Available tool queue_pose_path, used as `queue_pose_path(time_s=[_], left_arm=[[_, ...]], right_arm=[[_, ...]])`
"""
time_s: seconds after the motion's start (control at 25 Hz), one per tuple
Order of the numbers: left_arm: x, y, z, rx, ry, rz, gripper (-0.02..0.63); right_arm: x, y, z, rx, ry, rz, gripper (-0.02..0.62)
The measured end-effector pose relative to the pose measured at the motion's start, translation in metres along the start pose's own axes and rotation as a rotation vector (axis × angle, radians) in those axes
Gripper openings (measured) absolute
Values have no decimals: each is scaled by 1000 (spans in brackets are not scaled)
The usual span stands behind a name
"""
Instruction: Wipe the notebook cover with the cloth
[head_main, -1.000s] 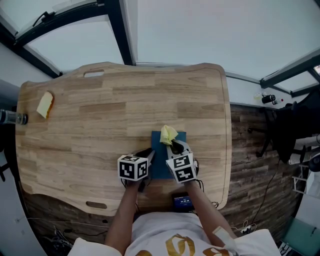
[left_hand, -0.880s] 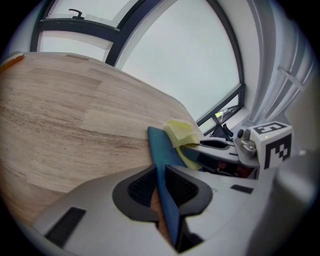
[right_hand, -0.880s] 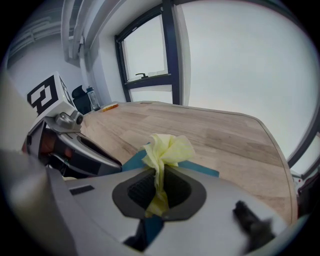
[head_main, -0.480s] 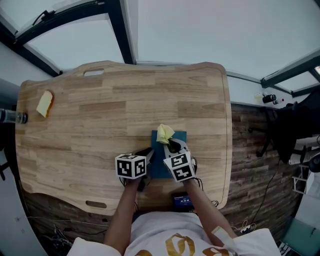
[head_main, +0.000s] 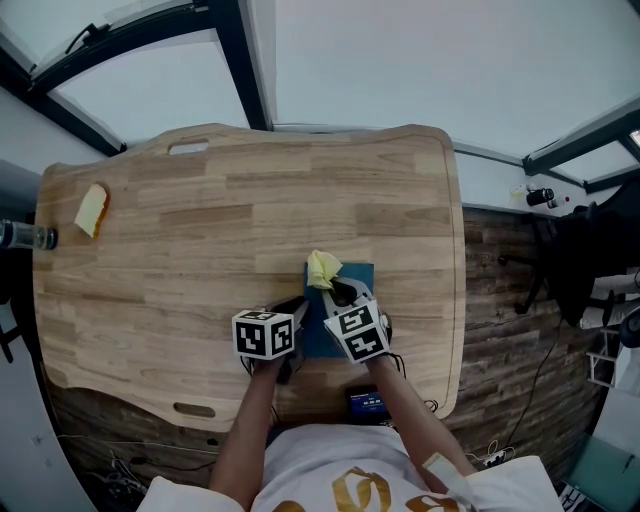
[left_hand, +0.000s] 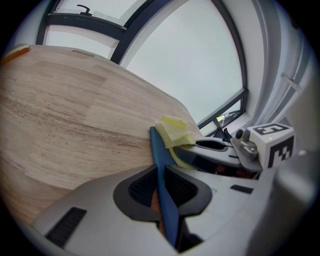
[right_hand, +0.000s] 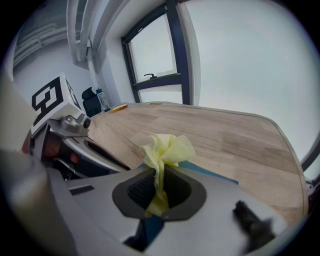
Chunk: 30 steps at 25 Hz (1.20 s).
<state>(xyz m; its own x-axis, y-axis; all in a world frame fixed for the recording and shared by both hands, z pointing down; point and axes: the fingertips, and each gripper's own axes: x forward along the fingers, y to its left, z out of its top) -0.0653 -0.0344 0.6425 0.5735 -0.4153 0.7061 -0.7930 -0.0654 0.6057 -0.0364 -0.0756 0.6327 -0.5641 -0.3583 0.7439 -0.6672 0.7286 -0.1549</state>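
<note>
I have both tongs working at the near edge of the table (head_main: 200, 200), a little right of its middle, where the blue notebook (head_main: 352, 277) lies flat on the wood. My left tongs (left_hand: 161, 174) are pressed onto the notebook's left edge: in the left gripper view the cover runs between the two pads as a thin blue blade, seen edge-on. My right tongs (right_hand: 159, 187) are pinching the yellow cloth (right_hand: 165, 149). A narrow strip of it is caught between the pads, and the rest bunches up loosely just beyond the tips. From the head view that bunch sits at the notebook's far left corner, touching the cover and overlapping its edge toward the bare wood. The two tongs lie side by side, nearly touching, both pointing away from me.

Near the table's far left corner lies a small yellow-and-orange piece (head_main: 90, 209), well apart from the work. Beyond the near edge, just below my right wrist, sits a small dark device (head_main: 365, 403) with a blue face.
</note>
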Motion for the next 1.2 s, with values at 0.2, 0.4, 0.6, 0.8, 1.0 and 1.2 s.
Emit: queue_pose_path(time_s=[0.2, 0.4, 0.6, 0.8, 1.0, 1.2], left_arm=[[0, 0, 0, 0, 0, 0, 57], [0, 0, 0, 2, -1, 4, 58], [0, 0, 0, 4, -2, 6, 57], [0, 0, 0, 0, -2, 4, 58], [0, 0, 0, 1, -2, 4, 58], [0, 0, 0, 5, -4, 8, 57]], right_arm=[[3, 7, 1, -13, 1, 28, 37], [1, 11, 0, -17, 2, 49, 37], [1, 15, -5, -22, 8, 63, 37], [-3, 18, -8, -26, 10, 76, 37], [-7, 20, -18, -22, 23, 73, 37], [-12, 22, -25, -21, 31, 74, 37]])
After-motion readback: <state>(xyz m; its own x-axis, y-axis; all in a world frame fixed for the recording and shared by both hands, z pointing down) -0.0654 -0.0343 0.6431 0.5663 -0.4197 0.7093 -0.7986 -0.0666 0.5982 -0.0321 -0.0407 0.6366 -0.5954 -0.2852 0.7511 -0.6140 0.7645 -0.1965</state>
